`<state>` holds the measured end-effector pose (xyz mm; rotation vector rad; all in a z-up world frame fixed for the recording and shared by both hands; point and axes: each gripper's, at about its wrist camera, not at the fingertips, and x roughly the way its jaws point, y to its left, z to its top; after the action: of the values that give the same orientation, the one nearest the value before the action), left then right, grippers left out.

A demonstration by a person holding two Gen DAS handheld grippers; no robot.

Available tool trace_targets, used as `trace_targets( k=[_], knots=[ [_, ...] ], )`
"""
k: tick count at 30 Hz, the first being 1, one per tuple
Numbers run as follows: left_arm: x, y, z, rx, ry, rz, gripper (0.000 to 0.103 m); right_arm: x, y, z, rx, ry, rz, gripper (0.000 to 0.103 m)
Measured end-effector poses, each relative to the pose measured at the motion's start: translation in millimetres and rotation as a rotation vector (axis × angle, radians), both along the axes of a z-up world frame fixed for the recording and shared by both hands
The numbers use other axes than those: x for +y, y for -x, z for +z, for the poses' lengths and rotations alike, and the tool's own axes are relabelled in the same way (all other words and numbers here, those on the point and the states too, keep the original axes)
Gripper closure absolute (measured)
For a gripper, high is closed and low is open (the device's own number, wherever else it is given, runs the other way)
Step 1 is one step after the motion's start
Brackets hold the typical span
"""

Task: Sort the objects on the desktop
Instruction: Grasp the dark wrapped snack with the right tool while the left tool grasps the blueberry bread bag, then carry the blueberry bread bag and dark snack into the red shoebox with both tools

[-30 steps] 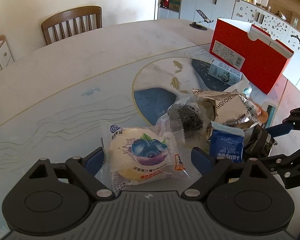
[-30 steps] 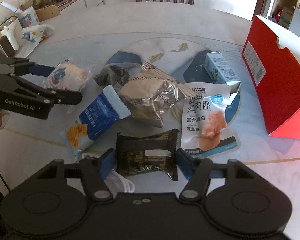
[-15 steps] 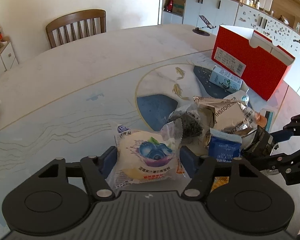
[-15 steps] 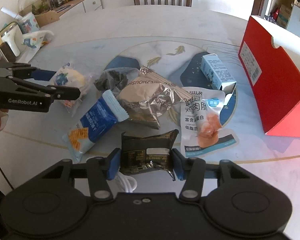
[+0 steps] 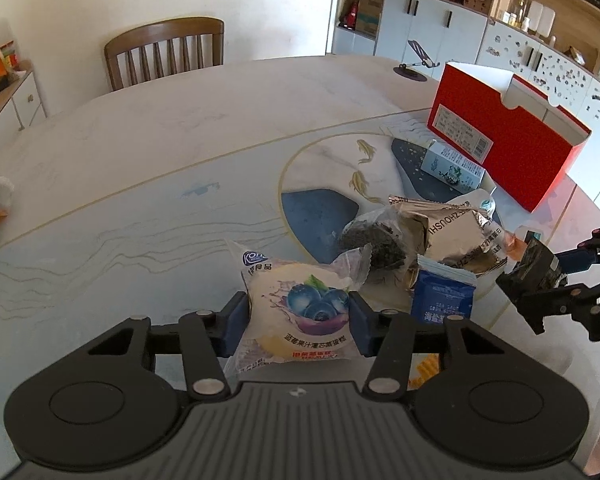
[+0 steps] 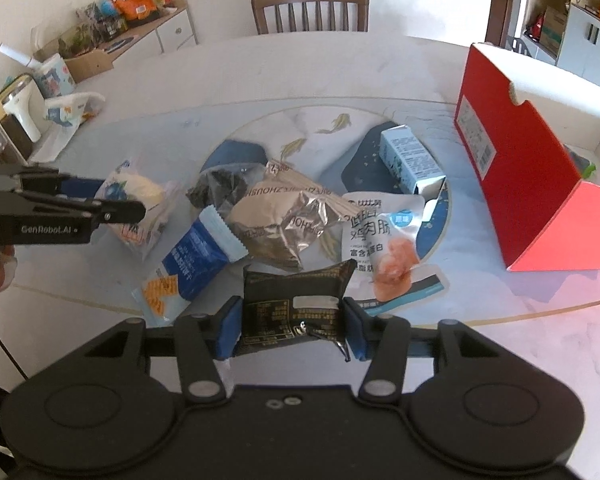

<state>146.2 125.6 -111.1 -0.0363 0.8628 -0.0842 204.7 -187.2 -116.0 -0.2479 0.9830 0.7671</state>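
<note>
Marble-look table carries everything; the snacks lie heaped near its edge, within reach of both hands. Red open box stands on edge to the right of the heap, mouth up, likely the bin for sorted items. Nothing visible inside it from here.

Heap, still on the table: silver foil bag in the middle, white chicken pouch, blue biscuit pack, pale blue carton on its side, clear bag of dark bits.

2 items are being picked at once, 1 per hand, taken from the near fringe so the heap stays undisturbed:
- left gripper: jaws closing, blue pads against both sides of the blueberry cake pack, which bulges between them.
- right gripper: jaws clamped across the black wrapped bar, held flat and, I judge, just off the table.
</note>
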Motion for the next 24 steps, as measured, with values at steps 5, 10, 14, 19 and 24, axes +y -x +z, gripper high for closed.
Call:
trace_targets(
  k=[5, 10, 14, 19, 24],
  knots=[
    [-0.4, 7.0, 8.1, -0.010, 0.017, 0.009, 0.052, -7.1, 0.2, 8.8, -0.004, -0.032, -0.010, 0.052],
    [-1.7, 14.0, 19.9, -0.021, 0.033, 0.012, 0.052, -15.0, 2.1, 19.3, -0.004, -0.053, -0.011, 0.052],
    [-6.1, 19.1, 29.7, -0.022, 0.049, 0.010, 0.052, -19.8, 3.4, 26.6, -0.003, -0.065, -0.016, 0.052],
    [-17.2, 26.3, 44.4, -0.033, 0.064, -0.008, 0.052, -27.5, 6.1, 35.4, -0.008, -0.075, -0.022, 0.052],
    [-29.8, 31.1, 60.8, -0.051, 0.090, -0.036, 0.052, -37.8, 6.7, 48.3, -0.016, -0.092, -0.042, 0.052]
  ],
)
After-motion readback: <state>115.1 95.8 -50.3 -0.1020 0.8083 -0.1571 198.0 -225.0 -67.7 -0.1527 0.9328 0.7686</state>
